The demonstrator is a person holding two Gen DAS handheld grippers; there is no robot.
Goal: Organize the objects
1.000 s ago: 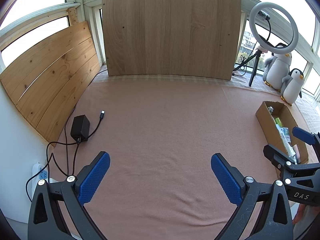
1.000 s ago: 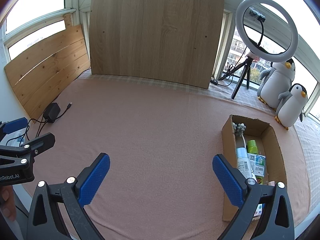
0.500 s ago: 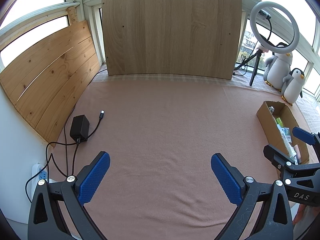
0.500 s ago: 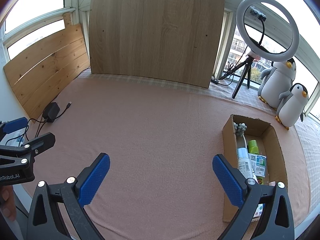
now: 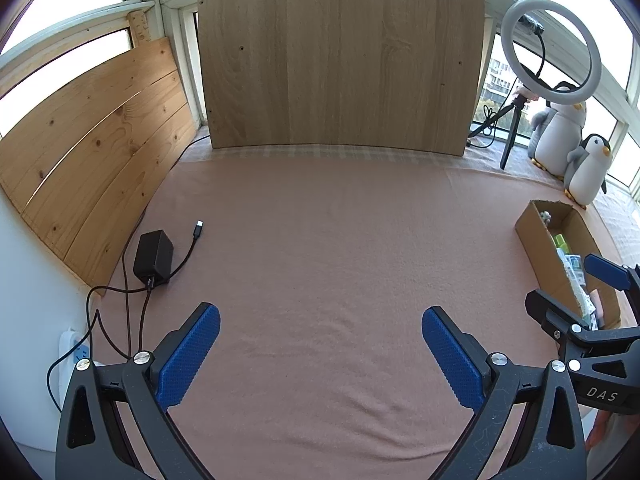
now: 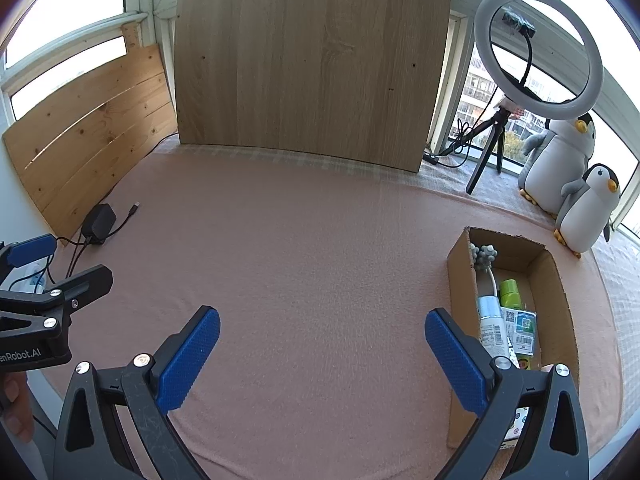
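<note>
We note both grippers empty, jaws spread wide: left gripper [image 5: 320, 354], right gripper [image 6: 322, 356]. The cardboard box [image 6: 560, 288] lies near-right on the pink cloth [image 6: 320, 248], just beside the right gripper's right finger, long axis running near-to-far. The right hand is nearer.

Count: one box, one green bottle [image 6: 510, 292], one white tube [image 6: 490, 322]; the remaining packets are too cluttered to count.

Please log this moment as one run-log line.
left gripper: open, empty | right gripper: open, empty | brown cardboard box: filled, right side | pink cloth: bare centre
</note>
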